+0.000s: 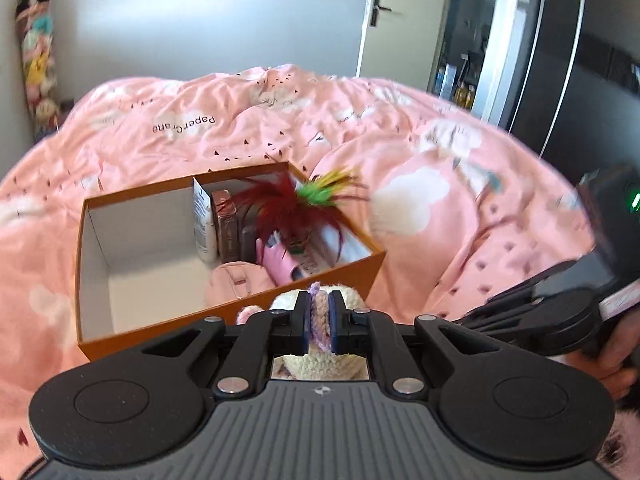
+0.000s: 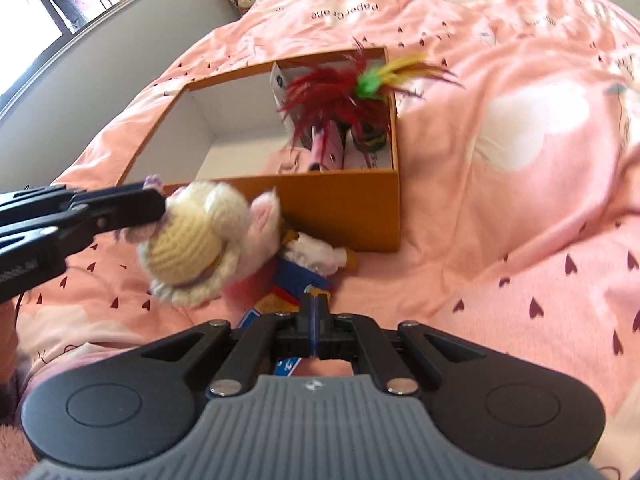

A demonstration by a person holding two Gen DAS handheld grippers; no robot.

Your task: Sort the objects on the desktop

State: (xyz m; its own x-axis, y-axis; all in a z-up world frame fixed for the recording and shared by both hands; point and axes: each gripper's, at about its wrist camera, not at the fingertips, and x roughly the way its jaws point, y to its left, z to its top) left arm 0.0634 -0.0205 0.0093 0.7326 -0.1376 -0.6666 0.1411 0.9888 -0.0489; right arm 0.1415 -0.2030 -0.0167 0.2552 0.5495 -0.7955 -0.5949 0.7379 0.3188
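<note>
A: Where's the crocheted doll (image 2: 200, 244) right now?

B: Clamped in the left gripper (image 1: 319, 316), off the bed, just on the near side of the orange box (image 1: 240, 312). The fingers are shut tight on a purple-and-pink knitted part of it; the cream body hangs below them.

A: And the box lies which way from it?

B: Straight ahead and a little lower. Its open, bare white half is the left part in the left wrist view; the right half already holds a feather toy (image 1: 296, 208), a white tube (image 1: 204, 224) and some small boxes. I'd judge the doll only needs carrying forward over the near wall.

A: The right gripper (image 2: 316, 320)?

B: Fingers closed together; whether they pinch anything I cannot tell. A blue, white and yellow toy (image 2: 308, 268) lies on the pink duvet (image 2: 520, 240) just ahead of them, against the box's near wall, so the right hand is nearer that one
</note>
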